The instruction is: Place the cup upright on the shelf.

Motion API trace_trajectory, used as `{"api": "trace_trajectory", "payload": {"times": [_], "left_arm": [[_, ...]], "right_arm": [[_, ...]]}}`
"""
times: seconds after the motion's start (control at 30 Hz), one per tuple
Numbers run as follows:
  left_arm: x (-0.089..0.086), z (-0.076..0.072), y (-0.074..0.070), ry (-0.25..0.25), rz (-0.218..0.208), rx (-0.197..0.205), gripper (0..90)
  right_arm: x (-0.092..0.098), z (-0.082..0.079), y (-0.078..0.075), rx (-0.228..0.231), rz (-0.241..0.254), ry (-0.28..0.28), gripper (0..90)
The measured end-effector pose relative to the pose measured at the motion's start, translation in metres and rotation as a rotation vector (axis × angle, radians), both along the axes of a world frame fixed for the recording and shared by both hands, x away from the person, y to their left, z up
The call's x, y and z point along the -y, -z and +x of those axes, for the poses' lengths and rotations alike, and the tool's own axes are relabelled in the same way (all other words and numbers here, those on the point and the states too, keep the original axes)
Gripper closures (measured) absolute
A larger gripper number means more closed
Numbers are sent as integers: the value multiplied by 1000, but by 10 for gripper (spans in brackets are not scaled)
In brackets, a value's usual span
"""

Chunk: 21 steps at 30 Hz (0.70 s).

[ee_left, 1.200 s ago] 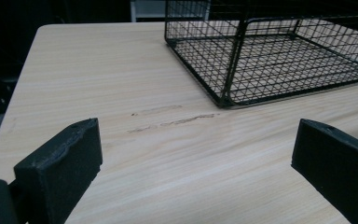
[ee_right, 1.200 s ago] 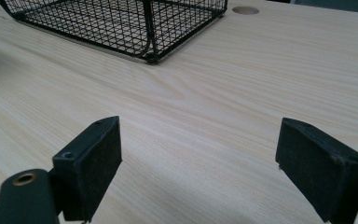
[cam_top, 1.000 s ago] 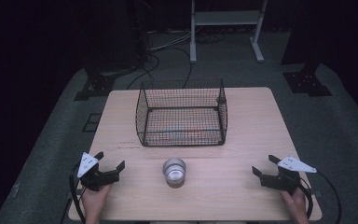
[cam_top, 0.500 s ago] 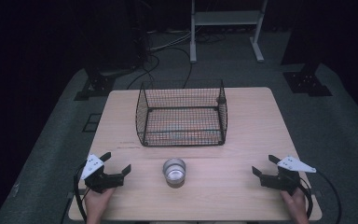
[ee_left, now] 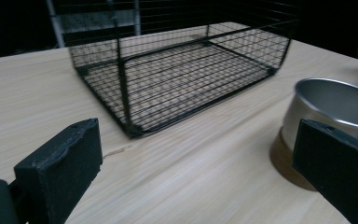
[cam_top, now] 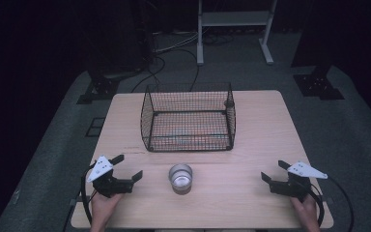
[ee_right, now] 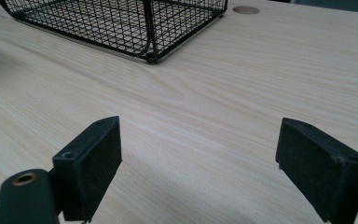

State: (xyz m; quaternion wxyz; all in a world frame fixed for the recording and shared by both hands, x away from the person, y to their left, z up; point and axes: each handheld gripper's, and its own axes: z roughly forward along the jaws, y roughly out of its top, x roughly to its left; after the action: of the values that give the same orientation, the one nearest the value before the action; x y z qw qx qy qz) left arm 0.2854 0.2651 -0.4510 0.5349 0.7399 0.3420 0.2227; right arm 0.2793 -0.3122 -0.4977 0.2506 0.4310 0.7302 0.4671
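A small metal cup [cam_top: 180, 177] is seen standing upright on the wooden table [cam_top: 251, 145], near the front edge and about midway between the two grippers. The left gripper [cam_top: 126, 168] is held just left of the cup, apart from it, its jaws spread wide and nothing gripped (in the left gripper view the cup [ee_left: 335, 112] is partly covered by the right-hand jaw). The right gripper [cam_top: 273, 171] is held well to the right of the cup, released too, with bare tabletop between its jaws. A black wire basket [cam_top: 189, 118] is set farther back, just behind the cup
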Motion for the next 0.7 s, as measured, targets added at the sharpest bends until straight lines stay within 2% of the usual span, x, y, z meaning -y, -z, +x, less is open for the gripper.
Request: {"api": "trace_trajectory", "payload": {"times": [0.07,0.1,0.23,0.47,0.7], "left_arm": [[2,0,-1,11,0,1,7],[5,-1,-3,37,0,0,7],[11,-2,-8,84,16,5,7],[18,-4,-19,130,22,18,7],[33,-4,-26,185,61,23,7]], "right_arm": [[0,0,0,0,0,0,136],[0,0,0,0,-2,0,136],[-1,0,0,-1,-6,0,136],[0,0,0,-2,-6,1,136],[0,0,0,-2,-6,0,136]]}}
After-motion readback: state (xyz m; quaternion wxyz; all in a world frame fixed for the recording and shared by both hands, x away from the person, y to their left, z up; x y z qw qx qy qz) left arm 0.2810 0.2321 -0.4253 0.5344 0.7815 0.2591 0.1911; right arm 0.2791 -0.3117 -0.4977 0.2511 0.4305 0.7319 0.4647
